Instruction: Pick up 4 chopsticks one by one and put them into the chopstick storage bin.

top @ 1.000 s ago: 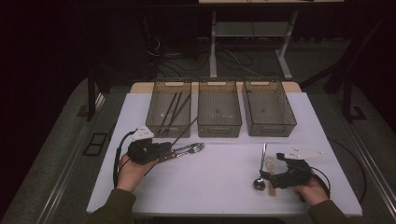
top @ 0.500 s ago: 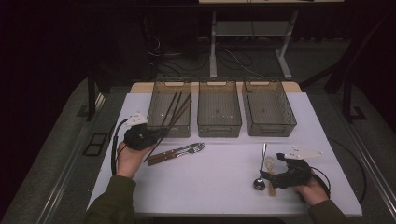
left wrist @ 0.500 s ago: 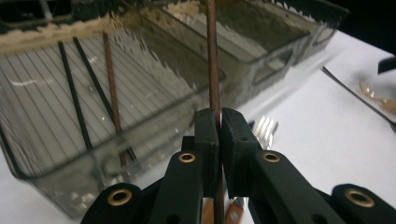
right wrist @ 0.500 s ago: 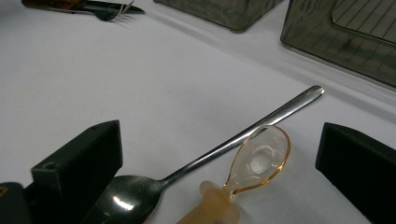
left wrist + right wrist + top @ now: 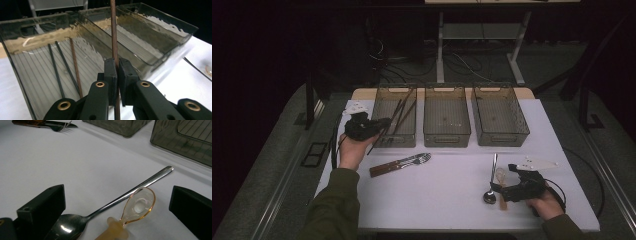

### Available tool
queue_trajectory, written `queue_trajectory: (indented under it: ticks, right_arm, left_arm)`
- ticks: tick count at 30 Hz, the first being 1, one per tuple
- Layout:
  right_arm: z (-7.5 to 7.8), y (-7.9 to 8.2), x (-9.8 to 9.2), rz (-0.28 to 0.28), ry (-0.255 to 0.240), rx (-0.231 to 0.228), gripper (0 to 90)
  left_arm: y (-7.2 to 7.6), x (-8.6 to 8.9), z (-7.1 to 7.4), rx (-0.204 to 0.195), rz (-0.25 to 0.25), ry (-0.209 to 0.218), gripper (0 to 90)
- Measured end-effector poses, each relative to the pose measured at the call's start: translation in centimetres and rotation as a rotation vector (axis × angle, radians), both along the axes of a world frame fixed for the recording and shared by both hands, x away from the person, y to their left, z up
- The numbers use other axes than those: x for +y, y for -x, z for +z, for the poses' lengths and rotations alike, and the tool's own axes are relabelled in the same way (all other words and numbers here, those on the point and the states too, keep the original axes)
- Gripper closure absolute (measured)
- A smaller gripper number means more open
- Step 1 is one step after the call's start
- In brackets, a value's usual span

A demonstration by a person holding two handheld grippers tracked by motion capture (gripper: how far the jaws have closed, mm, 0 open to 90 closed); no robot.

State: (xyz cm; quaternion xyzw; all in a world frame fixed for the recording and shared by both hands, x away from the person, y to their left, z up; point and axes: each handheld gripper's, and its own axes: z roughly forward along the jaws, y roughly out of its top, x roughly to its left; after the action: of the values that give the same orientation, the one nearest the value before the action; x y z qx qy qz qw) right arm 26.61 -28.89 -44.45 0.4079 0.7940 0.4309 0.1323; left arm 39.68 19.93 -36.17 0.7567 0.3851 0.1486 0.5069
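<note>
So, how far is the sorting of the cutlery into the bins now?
Done: three thin sticks lie in the left clear plastic bin. In hand: the left tool is shut on a brown wooden chopstick at that bin. Left: the wooden-handled fork and knife, the steel spoon and the amber plastic spoon lie on the white table, the spoons between the open right tool's jaws.
</note>
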Motion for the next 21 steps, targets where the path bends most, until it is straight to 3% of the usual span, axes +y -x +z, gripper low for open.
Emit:
queue_trajectory:
  ticks: [11,17,21]
  right_arm:
    - [0.0,0.0,0.0,-0.001,-0.002,-0.001,0.3]
    - [0.0,0.0,0.0,0.001,-0.004,0.001,0.2]
    - [0.0,0.0,0.0,0.001,-0.008,0.003,0.2]
  left_arm:
    - [-3.2,-0.3,1.4,-0.024,0.045,0.045,85.4]
    - [-5.3,-0.5,1.5,-0.019,0.071,0.037,85.4]
    - [-6.4,-0.9,1.0,-0.011,0.091,0.005,85.4]
